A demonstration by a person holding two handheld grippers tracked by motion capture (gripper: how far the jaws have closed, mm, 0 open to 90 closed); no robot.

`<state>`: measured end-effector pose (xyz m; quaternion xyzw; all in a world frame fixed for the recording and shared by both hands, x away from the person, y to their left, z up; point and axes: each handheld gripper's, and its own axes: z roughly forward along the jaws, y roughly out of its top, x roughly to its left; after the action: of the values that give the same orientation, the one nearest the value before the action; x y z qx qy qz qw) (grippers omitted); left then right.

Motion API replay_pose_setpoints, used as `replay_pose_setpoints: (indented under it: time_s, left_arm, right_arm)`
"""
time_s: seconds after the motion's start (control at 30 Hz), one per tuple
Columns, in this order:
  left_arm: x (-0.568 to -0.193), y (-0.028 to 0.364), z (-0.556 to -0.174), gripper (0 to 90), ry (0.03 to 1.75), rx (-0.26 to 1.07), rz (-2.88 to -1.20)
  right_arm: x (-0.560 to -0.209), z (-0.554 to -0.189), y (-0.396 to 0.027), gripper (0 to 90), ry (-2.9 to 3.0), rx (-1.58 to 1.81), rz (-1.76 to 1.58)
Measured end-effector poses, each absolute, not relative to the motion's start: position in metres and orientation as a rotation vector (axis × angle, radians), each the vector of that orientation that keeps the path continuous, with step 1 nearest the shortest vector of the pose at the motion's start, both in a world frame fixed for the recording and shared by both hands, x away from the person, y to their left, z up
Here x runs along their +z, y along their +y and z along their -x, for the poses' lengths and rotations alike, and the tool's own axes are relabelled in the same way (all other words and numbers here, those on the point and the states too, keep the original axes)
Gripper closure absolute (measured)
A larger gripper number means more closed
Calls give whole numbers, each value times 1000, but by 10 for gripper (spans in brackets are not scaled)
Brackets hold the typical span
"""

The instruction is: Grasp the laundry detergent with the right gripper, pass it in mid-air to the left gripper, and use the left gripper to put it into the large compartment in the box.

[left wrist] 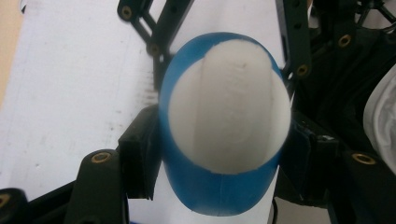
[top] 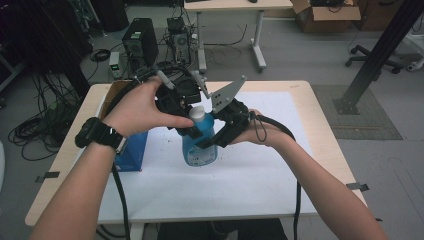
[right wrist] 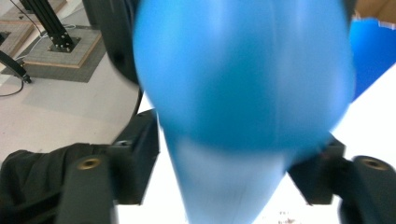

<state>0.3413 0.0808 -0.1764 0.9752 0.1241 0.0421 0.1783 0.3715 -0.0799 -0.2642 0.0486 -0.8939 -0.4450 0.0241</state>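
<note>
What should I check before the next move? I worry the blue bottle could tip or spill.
1. Left gripper clamped at the white cap: ok.
2. Right gripper pressing the blue bottle: cannot tell, jaws flank its body.
3. Bottle upright: ok.
4. Bottle base on the white mat: cannot tell.
5. Cap on the neck: ok.
6. Blue box stands apart from the bottle: ok.

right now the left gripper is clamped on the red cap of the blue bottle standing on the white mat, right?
Not quite: the cap is white, not red, as the left gripper view shows from above. The rest holds: the left gripper is clamped on it, and the blue bottle stands on the white mat.
</note>
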Motion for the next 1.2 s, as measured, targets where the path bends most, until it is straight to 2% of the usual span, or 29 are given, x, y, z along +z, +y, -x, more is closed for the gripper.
replay_pose_setpoints:
  time_s: [0.07,0.27,0.37,0.63,0.67,0.7,0.73,0.77,0.97,1.2]
  left_arm:
    - [-173,82,-342,379,382,127,-2760]
    - [-159,88,-347,379,509,168,-2785]
    - [-149,95,-350,380,596,210,-2783]
    - [-118,124,-362,380,950,314,-2696]
    - [-113,132,-365,380,1080,318,-2645]
    - [-113,132,-365,380,1080,318,-2645]
    - [-107,143,-369,380,1245,325,-2560]
    - [-107,143,-369,380,1245,325,-2560]
    - [-96,170,-376,380,1530,362,-2423]
    - [-88,202,-380,380,1715,391,-2281]
  right_arm:
    - [-268,-374,-87,198,-2791,-1369,-93]
    - [-273,-379,-104,102,-2880,-1304,-31]
    - [-280,-383,-124,67,-3012,-1164,-3]
    - [-292,-389,-166,69,-3143,-893,64]
    - [-295,-391,-179,73,-3172,-854,101]
    - [-295,-391,-179,73,-3172,-854,101]
    - [-297,-393,-191,80,-3203,-814,130]
    - [-298,-394,-197,81,-3217,-794,154]
    - [-297,-398,-226,81,-3232,-789,263]
    - [-299,-401,-257,86,-3244,-737,343]
